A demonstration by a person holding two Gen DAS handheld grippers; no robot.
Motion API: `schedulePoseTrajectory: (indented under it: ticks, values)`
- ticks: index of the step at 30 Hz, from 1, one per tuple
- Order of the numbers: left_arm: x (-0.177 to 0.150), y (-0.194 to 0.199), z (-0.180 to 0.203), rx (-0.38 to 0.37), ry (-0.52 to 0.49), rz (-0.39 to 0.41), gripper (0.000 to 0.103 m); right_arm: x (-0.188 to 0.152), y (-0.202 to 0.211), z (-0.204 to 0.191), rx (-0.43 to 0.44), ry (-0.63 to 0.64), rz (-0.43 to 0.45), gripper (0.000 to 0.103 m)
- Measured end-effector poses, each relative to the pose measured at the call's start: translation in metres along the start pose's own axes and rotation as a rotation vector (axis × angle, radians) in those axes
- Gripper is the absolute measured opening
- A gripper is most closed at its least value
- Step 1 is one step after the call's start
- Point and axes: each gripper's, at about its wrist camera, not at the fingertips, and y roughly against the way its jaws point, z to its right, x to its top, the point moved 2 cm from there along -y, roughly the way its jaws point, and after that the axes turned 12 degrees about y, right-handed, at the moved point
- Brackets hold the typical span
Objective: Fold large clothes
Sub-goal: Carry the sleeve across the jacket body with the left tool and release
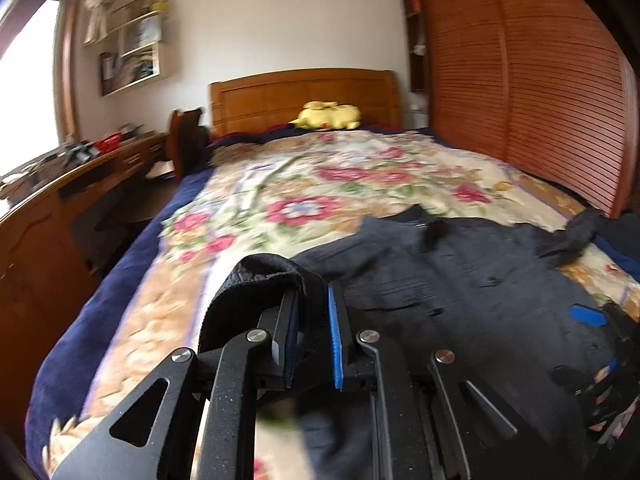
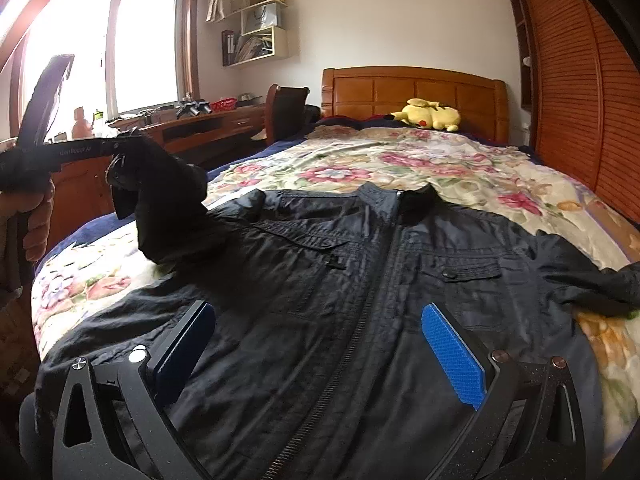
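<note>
A dark jacket (image 2: 360, 280) lies front-up on the bed, zipped, with its collar toward the headboard. My left gripper (image 1: 314, 290) is shut on the cuff (image 1: 256, 276) of one sleeve, and the fabric bunches between its pads. In the right wrist view that left gripper (image 2: 120, 168) is held up at the left by a hand, and the sleeve (image 2: 172, 208) rises off the blanket. My right gripper (image 2: 320, 344) hovers open over the jacket's lower front, its blue pads wide apart with nothing pinched. The other sleeve (image 2: 600, 284) lies flat at the right.
A floral blanket (image 2: 400, 160) covers the bed, with a yellow plush toy (image 2: 432, 114) by the wooden headboard (image 2: 412, 92). A wooden desk (image 2: 200, 128) and a chair (image 2: 286, 108) stand on the left under the window. Slatted wardrobe doors (image 2: 580, 80) run along the right.
</note>
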Motion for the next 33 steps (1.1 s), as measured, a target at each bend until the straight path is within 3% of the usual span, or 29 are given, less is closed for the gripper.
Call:
schedulePoseTrajectory:
  ticks: [8,10,17,26,29,31,33]
  values:
    - [-0.001,-0.003,0.067,-0.115,-0.060,-0.018,0.014,-0.003,0.007,0.008,-0.028,-0.031,0.007,0.103]
    - [-0.001,0.000,0.080,-0.150,-0.073,-0.018,0.010,-0.003,0.008,0.009,-0.033,-0.041,0.009,0.103]
    - [-0.001,0.014,0.116,-0.200,-0.141,-0.010,0.010,-0.005,0.007,0.005,-0.034,-0.056,0.010,0.103]
    - [-0.020,0.007,0.083,-0.130,-0.106,-0.054,0.015,-0.002,-0.004,0.001,-0.024,-0.035,-0.003,0.103]
    - [-0.028,0.007,0.070,-0.111,-0.089,-0.052,0.025,-0.003,-0.003,0.006,-0.022,-0.028,-0.005,0.103]
    - [-0.033,0.008,0.060,-0.099,-0.077,-0.038,0.039,-0.003,-0.003,0.007,-0.021,-0.028,-0.006,0.103]
    - [-0.036,0.010,0.052,-0.107,-0.056,-0.031,0.045,-0.003,-0.003,0.007,-0.019,-0.028,-0.008,0.103]
